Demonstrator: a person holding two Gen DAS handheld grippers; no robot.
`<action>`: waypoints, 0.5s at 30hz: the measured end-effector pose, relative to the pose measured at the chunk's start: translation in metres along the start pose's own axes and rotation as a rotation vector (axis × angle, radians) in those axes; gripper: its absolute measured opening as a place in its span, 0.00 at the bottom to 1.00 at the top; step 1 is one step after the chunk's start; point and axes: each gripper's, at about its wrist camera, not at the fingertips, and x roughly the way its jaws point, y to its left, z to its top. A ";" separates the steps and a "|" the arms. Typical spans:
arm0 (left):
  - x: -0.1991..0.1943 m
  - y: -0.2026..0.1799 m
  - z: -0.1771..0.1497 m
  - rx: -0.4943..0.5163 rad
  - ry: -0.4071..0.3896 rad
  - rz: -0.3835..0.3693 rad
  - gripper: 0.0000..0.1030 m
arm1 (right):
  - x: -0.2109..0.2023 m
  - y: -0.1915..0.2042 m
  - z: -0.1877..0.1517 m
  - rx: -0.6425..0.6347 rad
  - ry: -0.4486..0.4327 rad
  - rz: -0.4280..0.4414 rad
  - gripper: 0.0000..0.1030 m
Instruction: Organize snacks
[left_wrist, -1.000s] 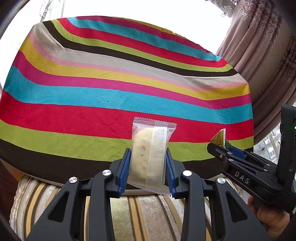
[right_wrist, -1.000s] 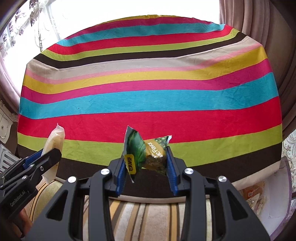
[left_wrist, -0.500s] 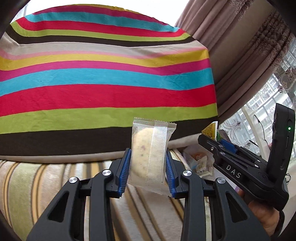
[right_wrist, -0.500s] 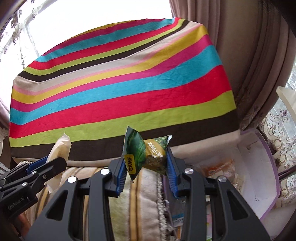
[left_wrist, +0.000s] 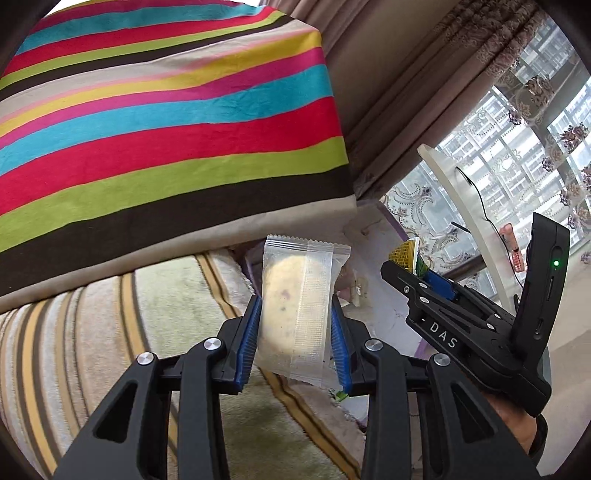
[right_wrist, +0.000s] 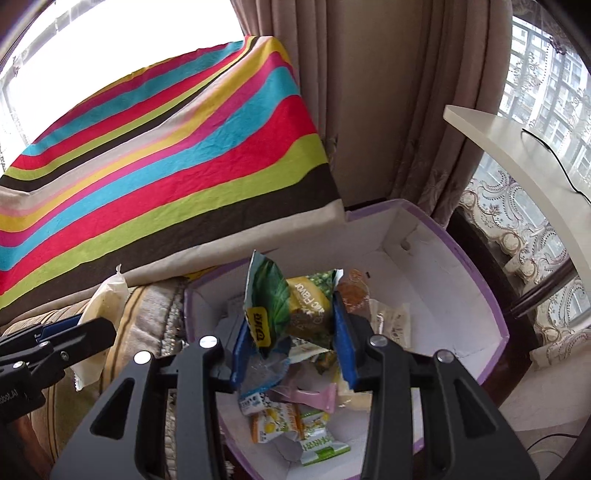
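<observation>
My left gripper (left_wrist: 295, 314) is shut on a clear-wrapped round cookie (left_wrist: 295, 314), held upright over the striped sofa cushion beside the table's corner. My right gripper (right_wrist: 291, 314) is shut on a green and yellow snack packet (right_wrist: 284, 306), hanging above a white box with a purple rim (right_wrist: 476, 266). Several snack packets (right_wrist: 291, 424) lie in the box. In the left wrist view the right gripper (left_wrist: 410, 258) shows at the right with the packet's yellow corner. In the right wrist view the left gripper (right_wrist: 88, 328) shows at the left with the cookie (right_wrist: 103, 299).
A table under a striped cloth (left_wrist: 155, 122) fills the upper left. Curtains (right_wrist: 369, 92) hang behind the box. A white shelf (right_wrist: 517, 155) with a black cable juts out at the right before a window. A striped plush sofa cushion (left_wrist: 74, 350) lies below the table edge.
Both grippers have swept to the right off the striped table, each still holding its snack. The purple-rimmed box has come into view under the right gripper.
</observation>
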 end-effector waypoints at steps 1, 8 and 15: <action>0.003 -0.004 -0.002 0.005 0.009 -0.004 0.32 | 0.000 -0.004 -0.002 0.008 0.001 -0.003 0.40; 0.018 -0.014 -0.007 0.001 0.059 -0.022 0.56 | -0.001 -0.020 -0.014 0.044 0.009 -0.012 0.44; 0.004 -0.027 -0.024 0.036 0.060 -0.045 0.85 | -0.018 -0.023 -0.023 0.044 -0.010 -0.032 0.59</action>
